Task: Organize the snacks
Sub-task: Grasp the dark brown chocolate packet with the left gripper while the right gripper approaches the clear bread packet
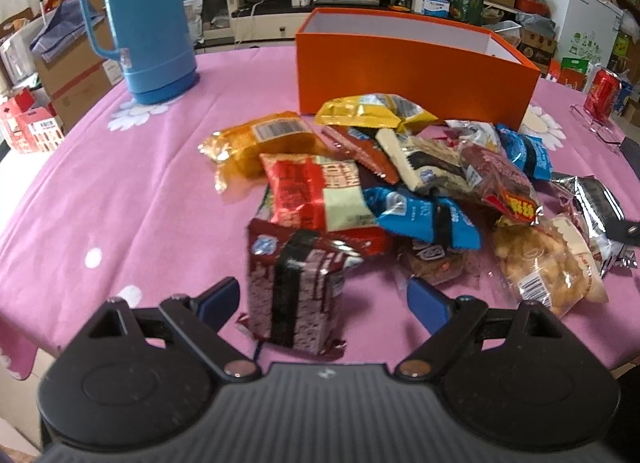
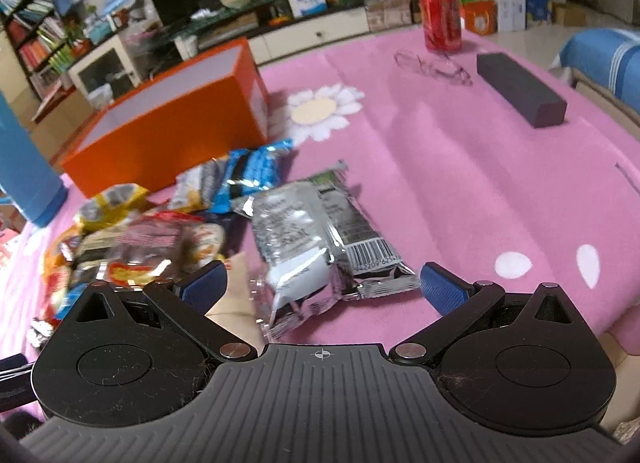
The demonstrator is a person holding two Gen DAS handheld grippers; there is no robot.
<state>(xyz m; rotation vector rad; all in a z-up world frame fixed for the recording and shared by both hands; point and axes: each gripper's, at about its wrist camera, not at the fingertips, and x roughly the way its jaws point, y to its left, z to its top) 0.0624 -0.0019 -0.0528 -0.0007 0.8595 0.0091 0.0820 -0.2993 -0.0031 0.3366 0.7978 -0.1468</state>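
A pile of snack packets (image 1: 400,183) lies on the pink tablecloth in front of an open orange box (image 1: 408,63). My left gripper (image 1: 324,303) is open, its blue fingers either side of a dark red and black packet (image 1: 296,291) that stands at the near edge of the pile, not touching it. My right gripper (image 2: 324,287) is open over a silver foil packet (image 2: 316,239) at the right side of the pile (image 2: 160,231). The orange box (image 2: 172,127) shows at the back left of the right wrist view.
A tall blue thermos (image 1: 140,19) stands at the back left. A red soda can (image 2: 442,19), a pair of glasses (image 2: 436,67) and a dark rectangular case (image 2: 520,89) lie to the right. The table edge runs close below both grippers.
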